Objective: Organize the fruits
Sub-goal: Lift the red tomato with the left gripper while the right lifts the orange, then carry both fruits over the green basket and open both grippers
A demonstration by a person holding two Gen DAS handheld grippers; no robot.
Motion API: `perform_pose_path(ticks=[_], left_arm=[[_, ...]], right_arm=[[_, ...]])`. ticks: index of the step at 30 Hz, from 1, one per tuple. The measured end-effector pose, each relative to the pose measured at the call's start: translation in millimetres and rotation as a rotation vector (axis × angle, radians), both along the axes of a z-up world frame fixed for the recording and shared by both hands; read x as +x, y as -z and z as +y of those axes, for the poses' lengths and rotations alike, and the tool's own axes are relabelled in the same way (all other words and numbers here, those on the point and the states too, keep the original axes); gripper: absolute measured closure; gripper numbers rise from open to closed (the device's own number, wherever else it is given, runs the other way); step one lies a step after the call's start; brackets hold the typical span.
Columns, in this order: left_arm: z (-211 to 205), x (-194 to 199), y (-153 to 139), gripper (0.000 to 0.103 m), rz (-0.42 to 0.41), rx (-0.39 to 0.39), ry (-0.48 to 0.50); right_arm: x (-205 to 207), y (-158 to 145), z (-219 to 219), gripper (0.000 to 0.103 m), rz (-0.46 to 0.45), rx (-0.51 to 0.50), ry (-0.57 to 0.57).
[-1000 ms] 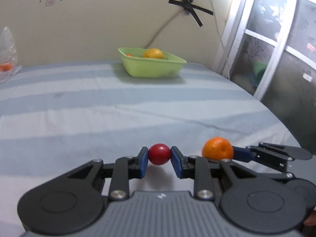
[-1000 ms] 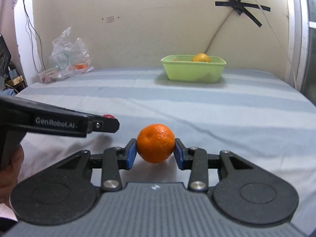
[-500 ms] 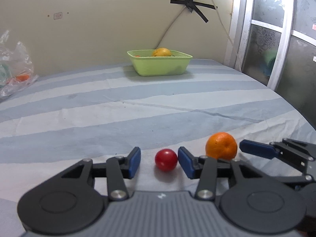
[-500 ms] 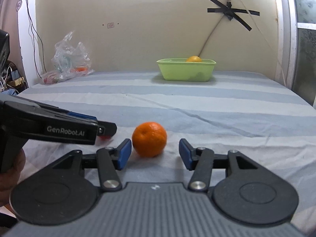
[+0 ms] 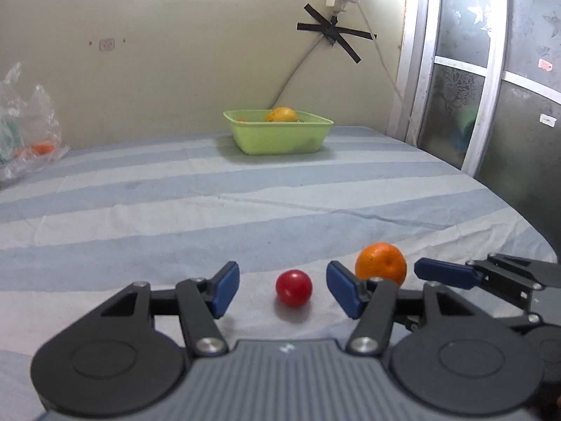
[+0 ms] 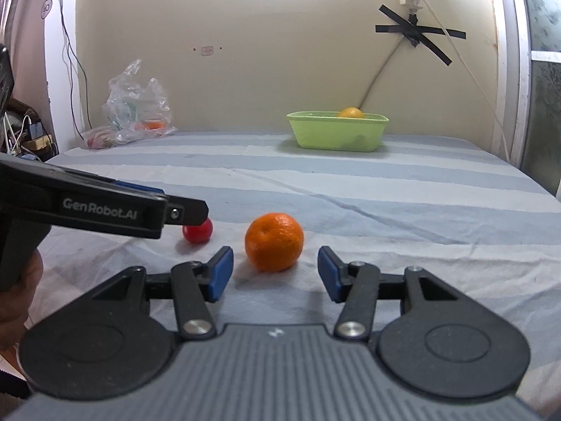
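**Two claws apart, two fruits loose on the bed**

Two fruits lie on the striped bed sheet (image 5: 175,210), side by side but not touching. The left claw (image 5: 282,289) stands with its blue pads apart, its jaws having just been opening; the red fruit (image 5: 293,287) sits on the sheet between them, clear of both pads. The right claw (image 6: 275,273) also has its pads apart, and the orange (image 6: 274,241) rests on the sheet just ahead of the gap, touched by neither pad.

In the left wrist view the orange (image 5: 381,262) lies at about 2 o'clock from the red fruit, partly behind the claw's right finger, and the right claw reaches in from 3 o'clock. In the right wrist view the red fruit (image 6: 198,229) lies at 9 o'clock from the orange, its top hidden by the left claw's black arm, which a hand (image 6: 15,301) holds at the left edge.

At 12 o'clock, well away by the wall, a green bowl (image 6: 336,133) holds a yellow fruit (image 6: 351,112). A clear plastic bag (image 6: 135,112) lies at about 10 o'clock near the wall.
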State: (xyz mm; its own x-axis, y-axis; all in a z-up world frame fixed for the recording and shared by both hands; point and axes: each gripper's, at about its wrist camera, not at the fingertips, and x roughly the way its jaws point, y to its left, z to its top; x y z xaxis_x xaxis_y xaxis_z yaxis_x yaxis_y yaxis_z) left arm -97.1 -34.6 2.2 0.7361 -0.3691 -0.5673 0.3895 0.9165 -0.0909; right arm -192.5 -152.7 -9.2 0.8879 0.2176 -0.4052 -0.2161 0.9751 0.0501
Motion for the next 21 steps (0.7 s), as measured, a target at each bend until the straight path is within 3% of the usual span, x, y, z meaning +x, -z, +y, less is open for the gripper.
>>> perform_pose_path(ticks=[7, 10, 13, 14, 15, 16, 21], left_arm=[[-7, 8, 5, 0.051, 0.037, 0.001, 0.027], [-6, 10, 12, 0.057, 0.082, -0.007, 0.015], [-4, 6, 15, 0.065, 0.058, -0.007, 0.004], [-4, 6, 15, 0.072, 0.052, -0.005, 0.003], [-4, 6, 16, 0.077, 0.050, -0.010, 0.004], [-2, 7, 16, 0.077, 0.052, -0.022, 0.006], [3, 28, 6, 0.078, 0.084, -0.108, 0.037]], right_arm=[[3, 0, 6, 0.047, -0.021, -0.034, -0.009], [3, -1, 8, 0.047, -0.035, -0.047, -0.006], [8, 2, 11, 0.048, -0.026, -0.057, -0.012], [10, 3, 11, 0.048, -0.019, -0.061, -0.012], [12, 4, 12, 0.049, -0.016, -0.063, -0.007], [14, 5, 12, 0.058, -0.013, -0.066, -0.004], [21, -2, 10, 0.061, -0.011, -0.053, -0.014]])
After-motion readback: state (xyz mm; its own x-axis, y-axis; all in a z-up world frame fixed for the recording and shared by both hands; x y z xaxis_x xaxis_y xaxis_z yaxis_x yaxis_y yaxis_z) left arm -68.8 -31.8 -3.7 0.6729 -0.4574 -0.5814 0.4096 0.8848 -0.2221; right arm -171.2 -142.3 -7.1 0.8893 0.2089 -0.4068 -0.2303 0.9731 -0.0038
